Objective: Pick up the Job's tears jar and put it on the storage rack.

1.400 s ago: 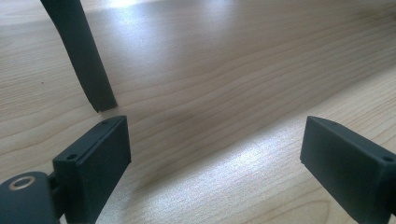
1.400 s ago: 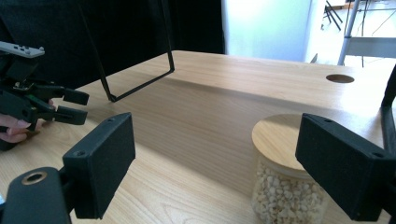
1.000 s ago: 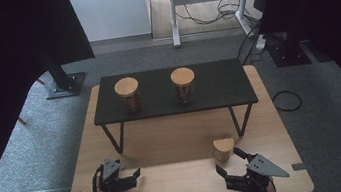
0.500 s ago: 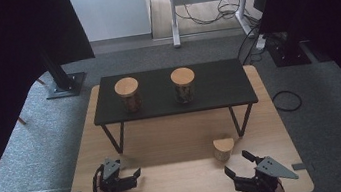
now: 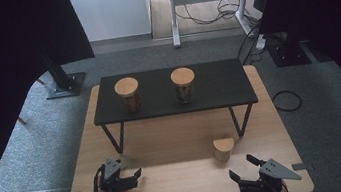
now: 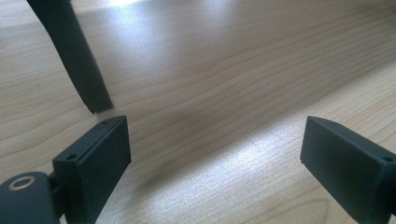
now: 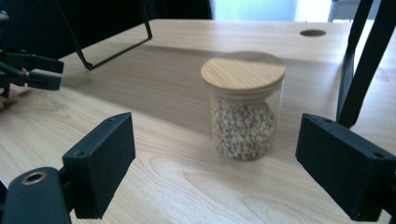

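My right gripper [image 5: 245,171] sits at the near right edge of the pale wooden table [image 5: 175,141], its jaws spread wide with nothing between them. They have just been opening a little. The small glass jar with a round bamboo lid and pale grains inside [image 7: 243,109] stands upright straight ahead of those jaws, near but not touching, just in front of the black shelf's right leg [image 5: 240,119]. Its long axis is vertical, so I judge a level approach around its sides fits. My left gripper [image 5: 130,177], also spread and empty, rests well apart to the left, so the right hand is clearly nearer.
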{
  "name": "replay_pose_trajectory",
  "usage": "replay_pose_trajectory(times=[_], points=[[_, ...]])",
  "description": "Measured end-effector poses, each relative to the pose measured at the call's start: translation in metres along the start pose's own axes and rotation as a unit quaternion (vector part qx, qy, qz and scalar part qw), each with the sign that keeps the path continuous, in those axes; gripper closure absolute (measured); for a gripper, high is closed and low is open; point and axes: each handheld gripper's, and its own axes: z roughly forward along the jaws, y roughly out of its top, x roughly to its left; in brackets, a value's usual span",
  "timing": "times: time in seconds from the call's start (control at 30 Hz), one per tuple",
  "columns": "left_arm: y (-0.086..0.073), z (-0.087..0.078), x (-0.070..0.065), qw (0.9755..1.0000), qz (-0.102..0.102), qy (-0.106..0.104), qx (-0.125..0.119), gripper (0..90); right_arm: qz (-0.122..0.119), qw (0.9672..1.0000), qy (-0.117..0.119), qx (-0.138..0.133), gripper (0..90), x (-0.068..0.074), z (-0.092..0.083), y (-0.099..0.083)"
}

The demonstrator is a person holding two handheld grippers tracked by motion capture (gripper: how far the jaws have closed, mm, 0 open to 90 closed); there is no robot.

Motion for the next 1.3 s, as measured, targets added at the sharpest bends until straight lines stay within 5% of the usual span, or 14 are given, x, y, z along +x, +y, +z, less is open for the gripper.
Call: replay_pose_trajectory(times=[0.5, 1.3], points=[[0.0, 0.001, -0.001, 1.0, 0.003, 0.003, 0.003, 8.0, -0.01, 0.9995, -0.021, 0.023, 9.7, -0.013, 0.016, -0.001], [0.0, 0.0, -0.002, 0.9999, 0.006, 0.011, -0.001, 8.2, -0.011, 0.9993, -0.016, 0.032, 7.0, -0.018, 0.046, 0.005]])
